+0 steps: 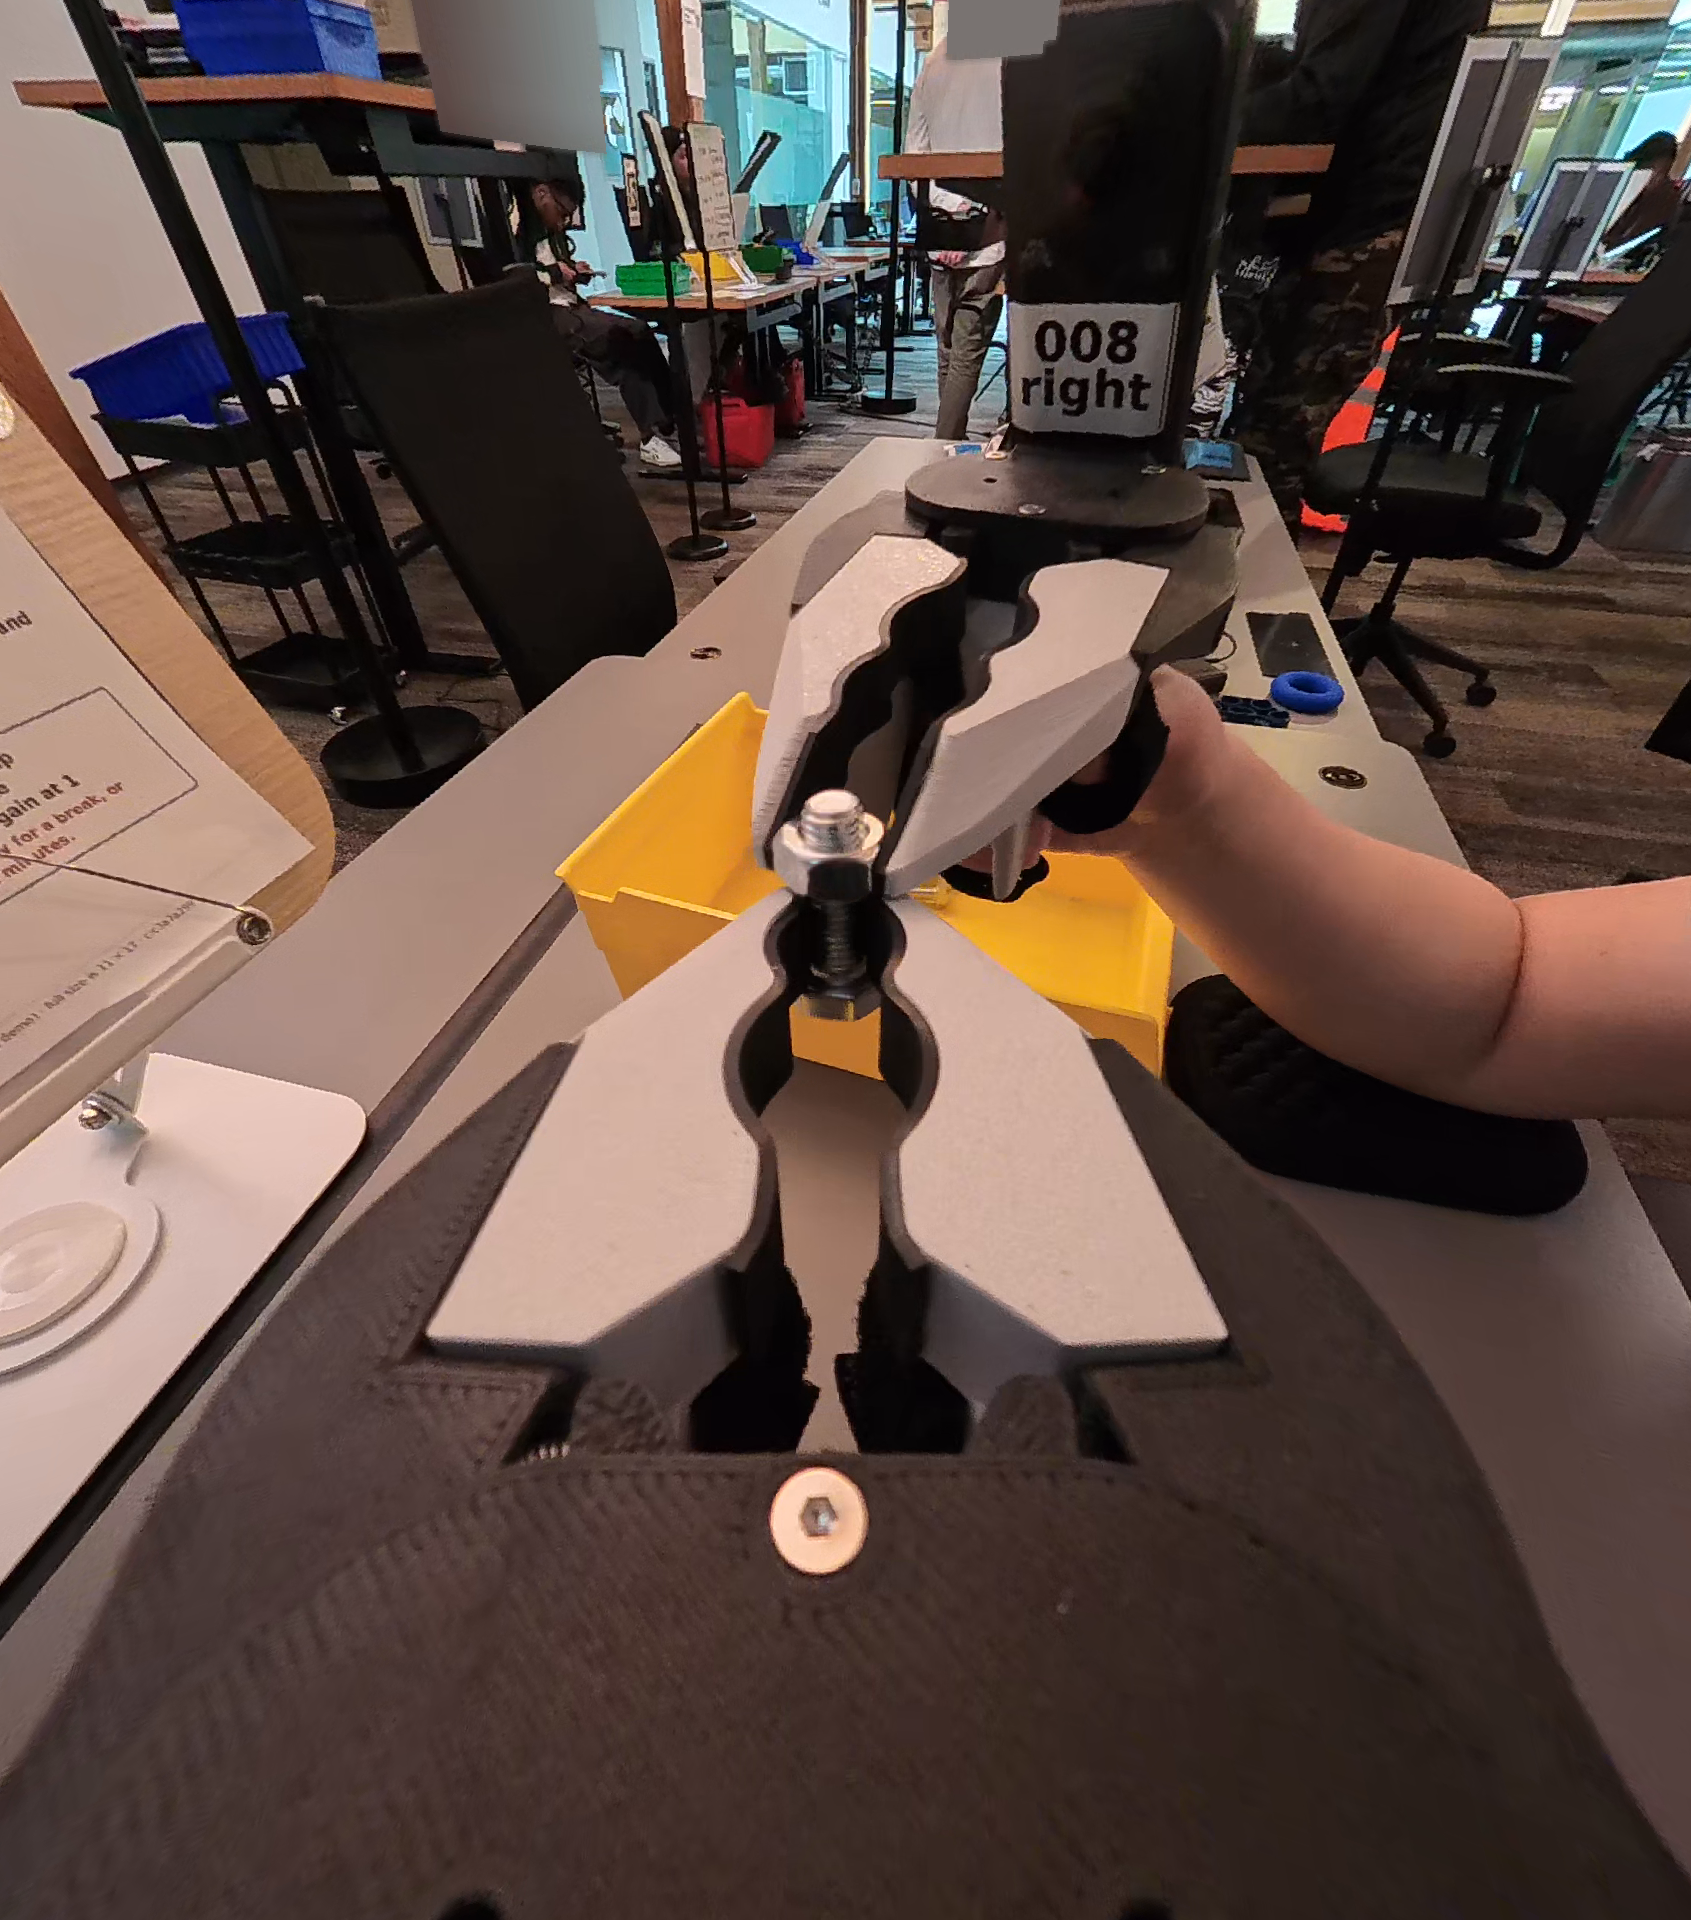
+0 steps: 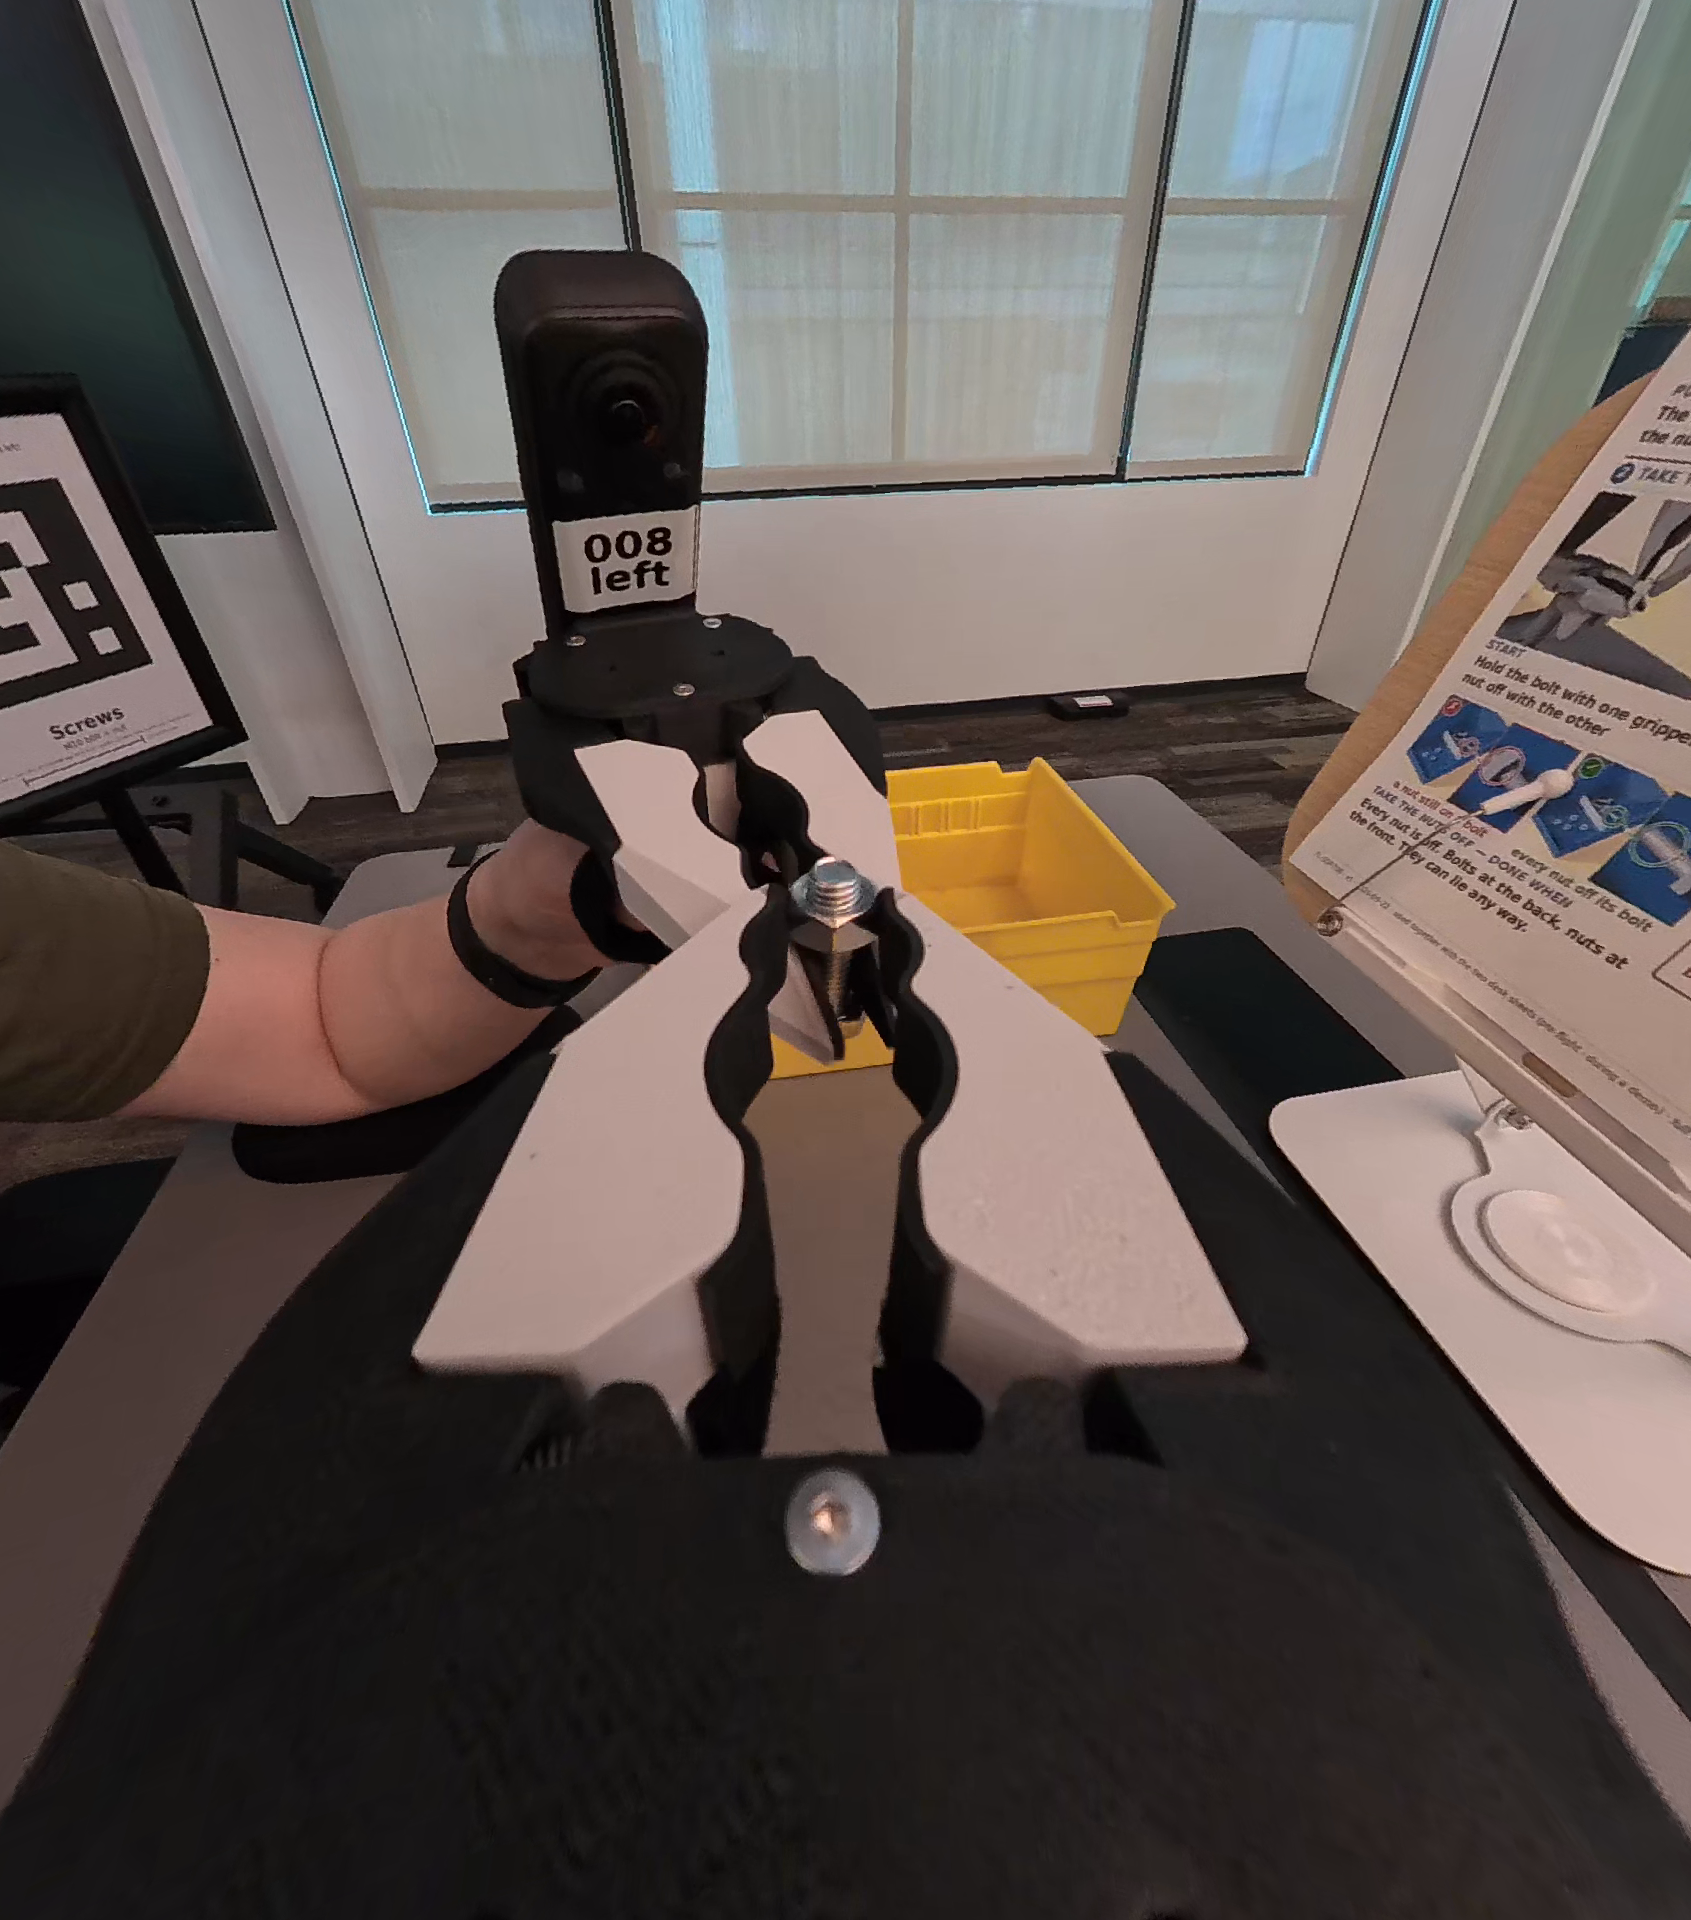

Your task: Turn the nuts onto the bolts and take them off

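While the left gripper (image 1: pixel 833 961) clamps the threaded silver steel bolt (image 1: pixel 832 935) upright mid-frame, right gripper (image 2: pixel 836 914) fingers close on its silver hexagonal nut (image 1: pixel 828 854). Yellow plastic bin (image 2: pixel 1028 914) sits behind.

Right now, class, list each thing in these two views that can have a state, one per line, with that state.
Bolt: upright, shank clamped by the left hand-held gripper.
Nut: threaded on near the bolt's tip, pinched by the right hand-held gripper.
Yellow bin: open-topped; visible part looks empty.

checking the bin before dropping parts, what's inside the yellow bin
The visible floor of the yellow bin looks bare. Its near part is hidden behind both tools and the bolt with its nut, held above.
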